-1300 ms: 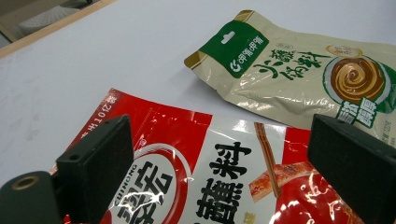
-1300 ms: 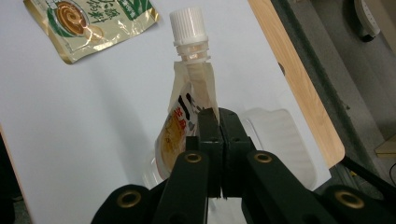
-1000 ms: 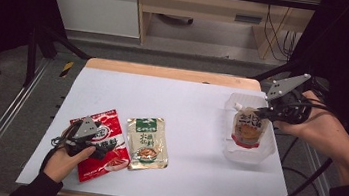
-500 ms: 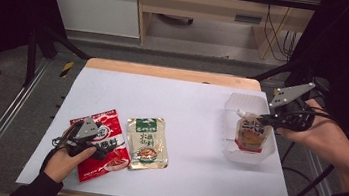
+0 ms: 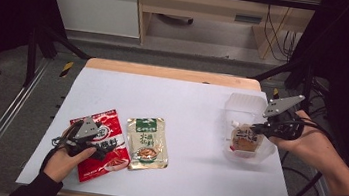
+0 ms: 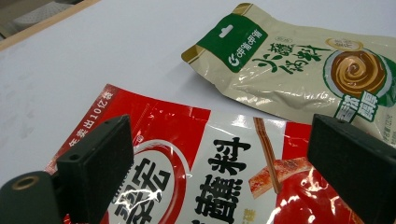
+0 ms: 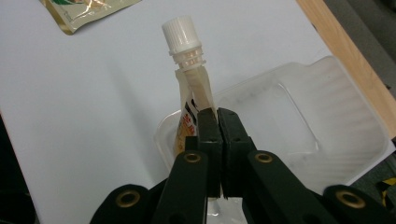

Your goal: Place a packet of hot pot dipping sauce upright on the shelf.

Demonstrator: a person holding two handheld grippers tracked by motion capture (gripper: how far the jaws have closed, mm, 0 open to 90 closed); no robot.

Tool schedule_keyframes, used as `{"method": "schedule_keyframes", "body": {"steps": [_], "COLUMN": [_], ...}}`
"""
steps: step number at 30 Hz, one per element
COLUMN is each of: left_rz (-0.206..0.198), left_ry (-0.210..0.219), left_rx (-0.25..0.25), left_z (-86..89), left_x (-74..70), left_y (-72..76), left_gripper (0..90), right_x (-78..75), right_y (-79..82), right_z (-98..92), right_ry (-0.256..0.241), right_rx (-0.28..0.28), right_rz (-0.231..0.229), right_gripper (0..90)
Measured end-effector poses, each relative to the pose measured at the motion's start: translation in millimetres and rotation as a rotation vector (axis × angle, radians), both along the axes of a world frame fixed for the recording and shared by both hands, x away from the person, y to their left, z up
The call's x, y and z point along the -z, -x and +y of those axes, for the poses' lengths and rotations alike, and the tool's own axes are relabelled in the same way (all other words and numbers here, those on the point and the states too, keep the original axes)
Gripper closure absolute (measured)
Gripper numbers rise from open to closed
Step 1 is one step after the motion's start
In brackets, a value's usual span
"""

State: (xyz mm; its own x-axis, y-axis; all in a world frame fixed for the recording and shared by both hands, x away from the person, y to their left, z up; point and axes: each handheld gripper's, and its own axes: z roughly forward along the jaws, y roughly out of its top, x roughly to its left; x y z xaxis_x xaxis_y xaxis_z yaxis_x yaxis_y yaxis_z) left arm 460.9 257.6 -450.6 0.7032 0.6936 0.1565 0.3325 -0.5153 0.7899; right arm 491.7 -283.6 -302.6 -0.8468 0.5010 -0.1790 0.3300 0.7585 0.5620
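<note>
Lowering spouted pouch (image 5: 245, 138) into clear tray (image 5: 242, 104), right of frame, right gripper (image 5: 259, 130) clamping it. Hovering wide-open left gripper (image 5: 101, 148) over red packet (image 5: 107, 135), lower left. Likely releasing next, inside the tray.

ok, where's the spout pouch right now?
In the high view the spout pouch is at the table's right side, pinched in the right gripper and sitting in the clear plastic tray, well right of the green-topped sachet.
</note>
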Motion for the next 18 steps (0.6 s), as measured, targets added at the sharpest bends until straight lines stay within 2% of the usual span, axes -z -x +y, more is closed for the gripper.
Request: {"method": "schedule_keyframes", "body": {"steps": [4, 9, 13, 15, 18], "left_rz": [0.001, 0.002, 0.005, 0.004, 0.001], "left_ry": [0.002, 0.004, -0.001, -0.002, 0.000], "left_rx": [-0.001, 0.001, 0.003, 0.001, -0.003], "left_z": [0.0, -0.6, -0.4, -0.2, -0.1], "left_x": [-0.2, 0.1, 0.5, 0.4, 0.3], "left_y": [0.2, 0.4, 0.1, 0.2, 0.4], "left_gripper": [7.1, 7.1, 7.1, 7.1, 7.1], "right_x": [9.9, 19.8, 20.8, 21.7, 23.2], "right_y": [-0.2, 1.6, 2.8, 3.4, 5.7], "right_z": [-5.0, -8.3, -14.0, -17.0, -18.8], "right_ry": [-0.003, 0.023, 0.001, 0.001, -0.005], "right_rx": [0.008, 0.017, 0.028, 0.040, 0.046], "right_rz": [0.010, 0.018, 0.021, 0.022, 0.023], "right_gripper": [88.8, 87.3, 84.6, 81.3, 71.6]}}
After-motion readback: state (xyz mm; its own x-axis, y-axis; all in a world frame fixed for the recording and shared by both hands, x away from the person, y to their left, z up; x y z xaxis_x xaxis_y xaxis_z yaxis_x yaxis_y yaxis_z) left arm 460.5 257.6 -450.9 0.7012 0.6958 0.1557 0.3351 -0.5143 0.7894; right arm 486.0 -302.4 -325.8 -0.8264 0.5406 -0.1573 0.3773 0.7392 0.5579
